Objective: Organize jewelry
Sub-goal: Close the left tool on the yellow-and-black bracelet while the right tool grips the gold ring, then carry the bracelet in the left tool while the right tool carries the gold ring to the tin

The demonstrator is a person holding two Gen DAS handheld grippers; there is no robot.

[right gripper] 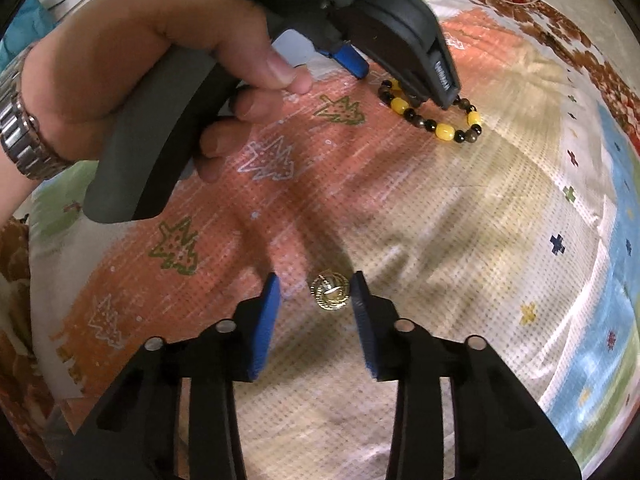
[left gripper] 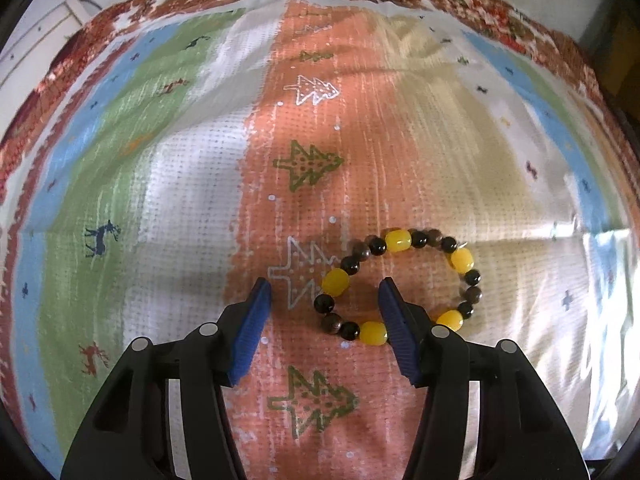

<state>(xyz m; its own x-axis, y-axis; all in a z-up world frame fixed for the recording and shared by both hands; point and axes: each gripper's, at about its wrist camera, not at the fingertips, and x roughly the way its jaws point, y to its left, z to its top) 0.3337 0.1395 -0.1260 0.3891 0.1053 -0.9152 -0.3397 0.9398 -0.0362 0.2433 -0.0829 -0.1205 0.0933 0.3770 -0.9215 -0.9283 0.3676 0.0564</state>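
Right gripper (right gripper: 316,300) stood partly open, straddling the gold ornament (right gripper: 330,293) flat on the cloth; right pad just beside it, no pinch. Left gripper (left gripper: 325,300), wider, straddled the near-left arc of the beaded bracelet (left gripper: 400,284).

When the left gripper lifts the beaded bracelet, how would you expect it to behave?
The beaded bracelet is separate round beads on a string, so it will probably sag from a ring into a drooping loop. The glossy beads may slip or roll against the left gripper pads. It looks light.
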